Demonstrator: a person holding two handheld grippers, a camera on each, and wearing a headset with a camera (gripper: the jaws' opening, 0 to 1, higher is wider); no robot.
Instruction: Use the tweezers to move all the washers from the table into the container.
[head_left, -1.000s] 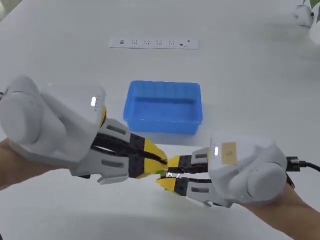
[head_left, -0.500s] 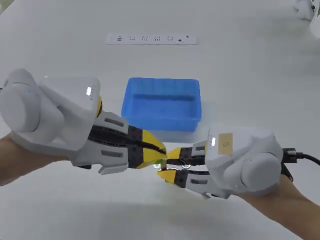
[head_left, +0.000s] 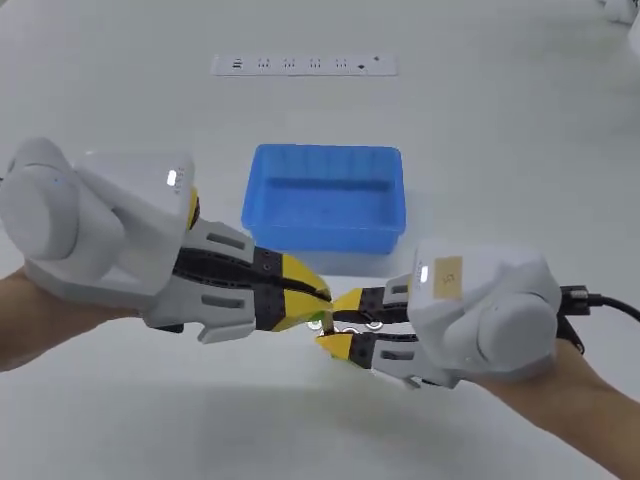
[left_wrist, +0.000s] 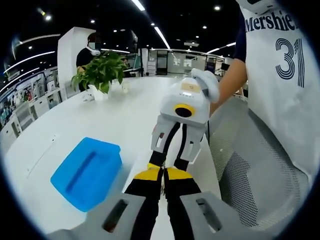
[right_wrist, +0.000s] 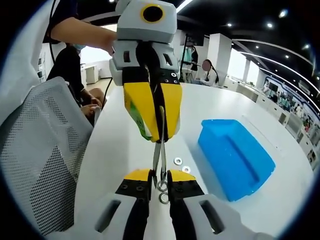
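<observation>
Left tongs, right tongs nearer container; washers beside tweezers.

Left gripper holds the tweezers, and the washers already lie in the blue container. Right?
No: the washers lie on the table beside the container, not in it, as the right gripper view shows. The left gripper does hold the tweezers.

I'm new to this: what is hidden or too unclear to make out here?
- Right gripper view: the tweezers end between the jaws of the right gripper; whether they pinch any of the washers is unclear.
- Head view: the left gripper and right gripper cover much of the tweezers and washers.
- Head view: the near wall of the blue container hides its front floor.
- Head view: markings on the power strip are too small.
</observation>
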